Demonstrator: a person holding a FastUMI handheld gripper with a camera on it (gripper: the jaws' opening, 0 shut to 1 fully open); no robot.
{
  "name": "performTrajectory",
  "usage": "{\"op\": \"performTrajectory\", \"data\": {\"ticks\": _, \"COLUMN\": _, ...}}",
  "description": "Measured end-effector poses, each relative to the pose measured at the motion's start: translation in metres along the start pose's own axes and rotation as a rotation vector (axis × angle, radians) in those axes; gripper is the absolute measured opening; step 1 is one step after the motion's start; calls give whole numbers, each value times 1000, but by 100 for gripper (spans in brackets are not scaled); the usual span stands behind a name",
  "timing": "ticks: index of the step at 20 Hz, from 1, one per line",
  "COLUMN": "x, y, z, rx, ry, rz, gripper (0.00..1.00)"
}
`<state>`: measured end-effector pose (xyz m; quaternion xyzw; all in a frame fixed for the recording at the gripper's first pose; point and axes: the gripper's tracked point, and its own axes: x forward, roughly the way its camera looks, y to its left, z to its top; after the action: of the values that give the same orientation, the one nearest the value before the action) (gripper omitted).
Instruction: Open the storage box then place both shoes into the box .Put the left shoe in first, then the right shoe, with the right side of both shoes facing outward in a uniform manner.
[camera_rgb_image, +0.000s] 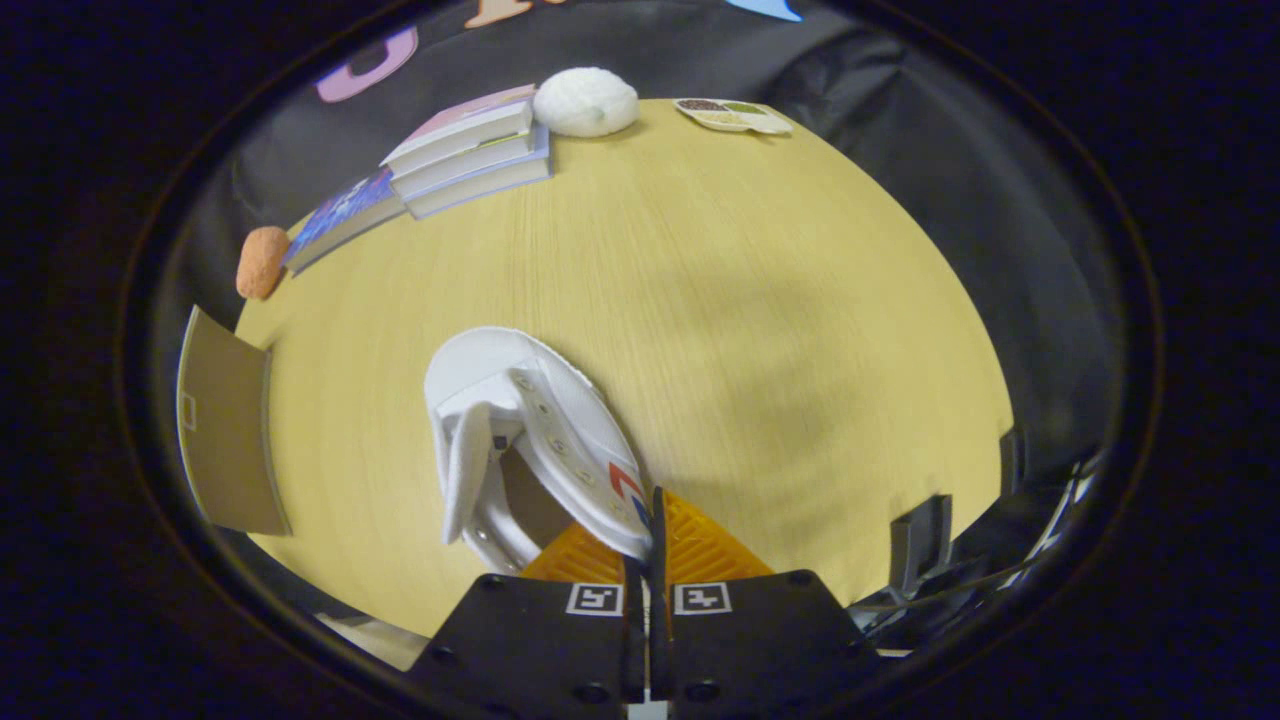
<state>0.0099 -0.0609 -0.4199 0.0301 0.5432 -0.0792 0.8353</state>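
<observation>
Shoe pinched at its collar

Shoe, a white high-top with eyelets and a red-and-blue side mark, is lying near the table's near edge, its toe pointing away. The gripper is clenching the collar's side wall between both fingers.

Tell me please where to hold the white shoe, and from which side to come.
Grip the thin side wall of the shoe at its collar, coming from above the opening. The gripper looks shut on that wall already: one finger inside the opening, one outside. The wall is thin enough to pinch; the toe, pointing away beyond the fingers, looks too wide.
</observation>
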Motion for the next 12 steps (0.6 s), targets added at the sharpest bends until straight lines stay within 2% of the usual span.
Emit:
{"op": "performTrajectory", "data": {"ticks": 3, "x": -11, "y": 46, "z": -6, "rx": 303, "ry": 32, "rz": 289, "gripper": 4}}
{"op": "performTrajectory", "data": {"ticks": 5, "x": -19, "y": 71, "z": -3, "rx": 446, "ry": 31, "rz": 426, "gripper": 4}}
{"op": "performTrajectory", "data": {"ticks": 8, "x": -37, "y": 90, "z": 3, "rx": 533, "ry": 3, "rz": 535, "gripper": 4}}
{"op": "performTrajectory", "data": {"ticks": 12, "x": -72, "y": 120, "z": 16, "rx": 496, "ry": -56, "rz": 606, "gripper": 4}}
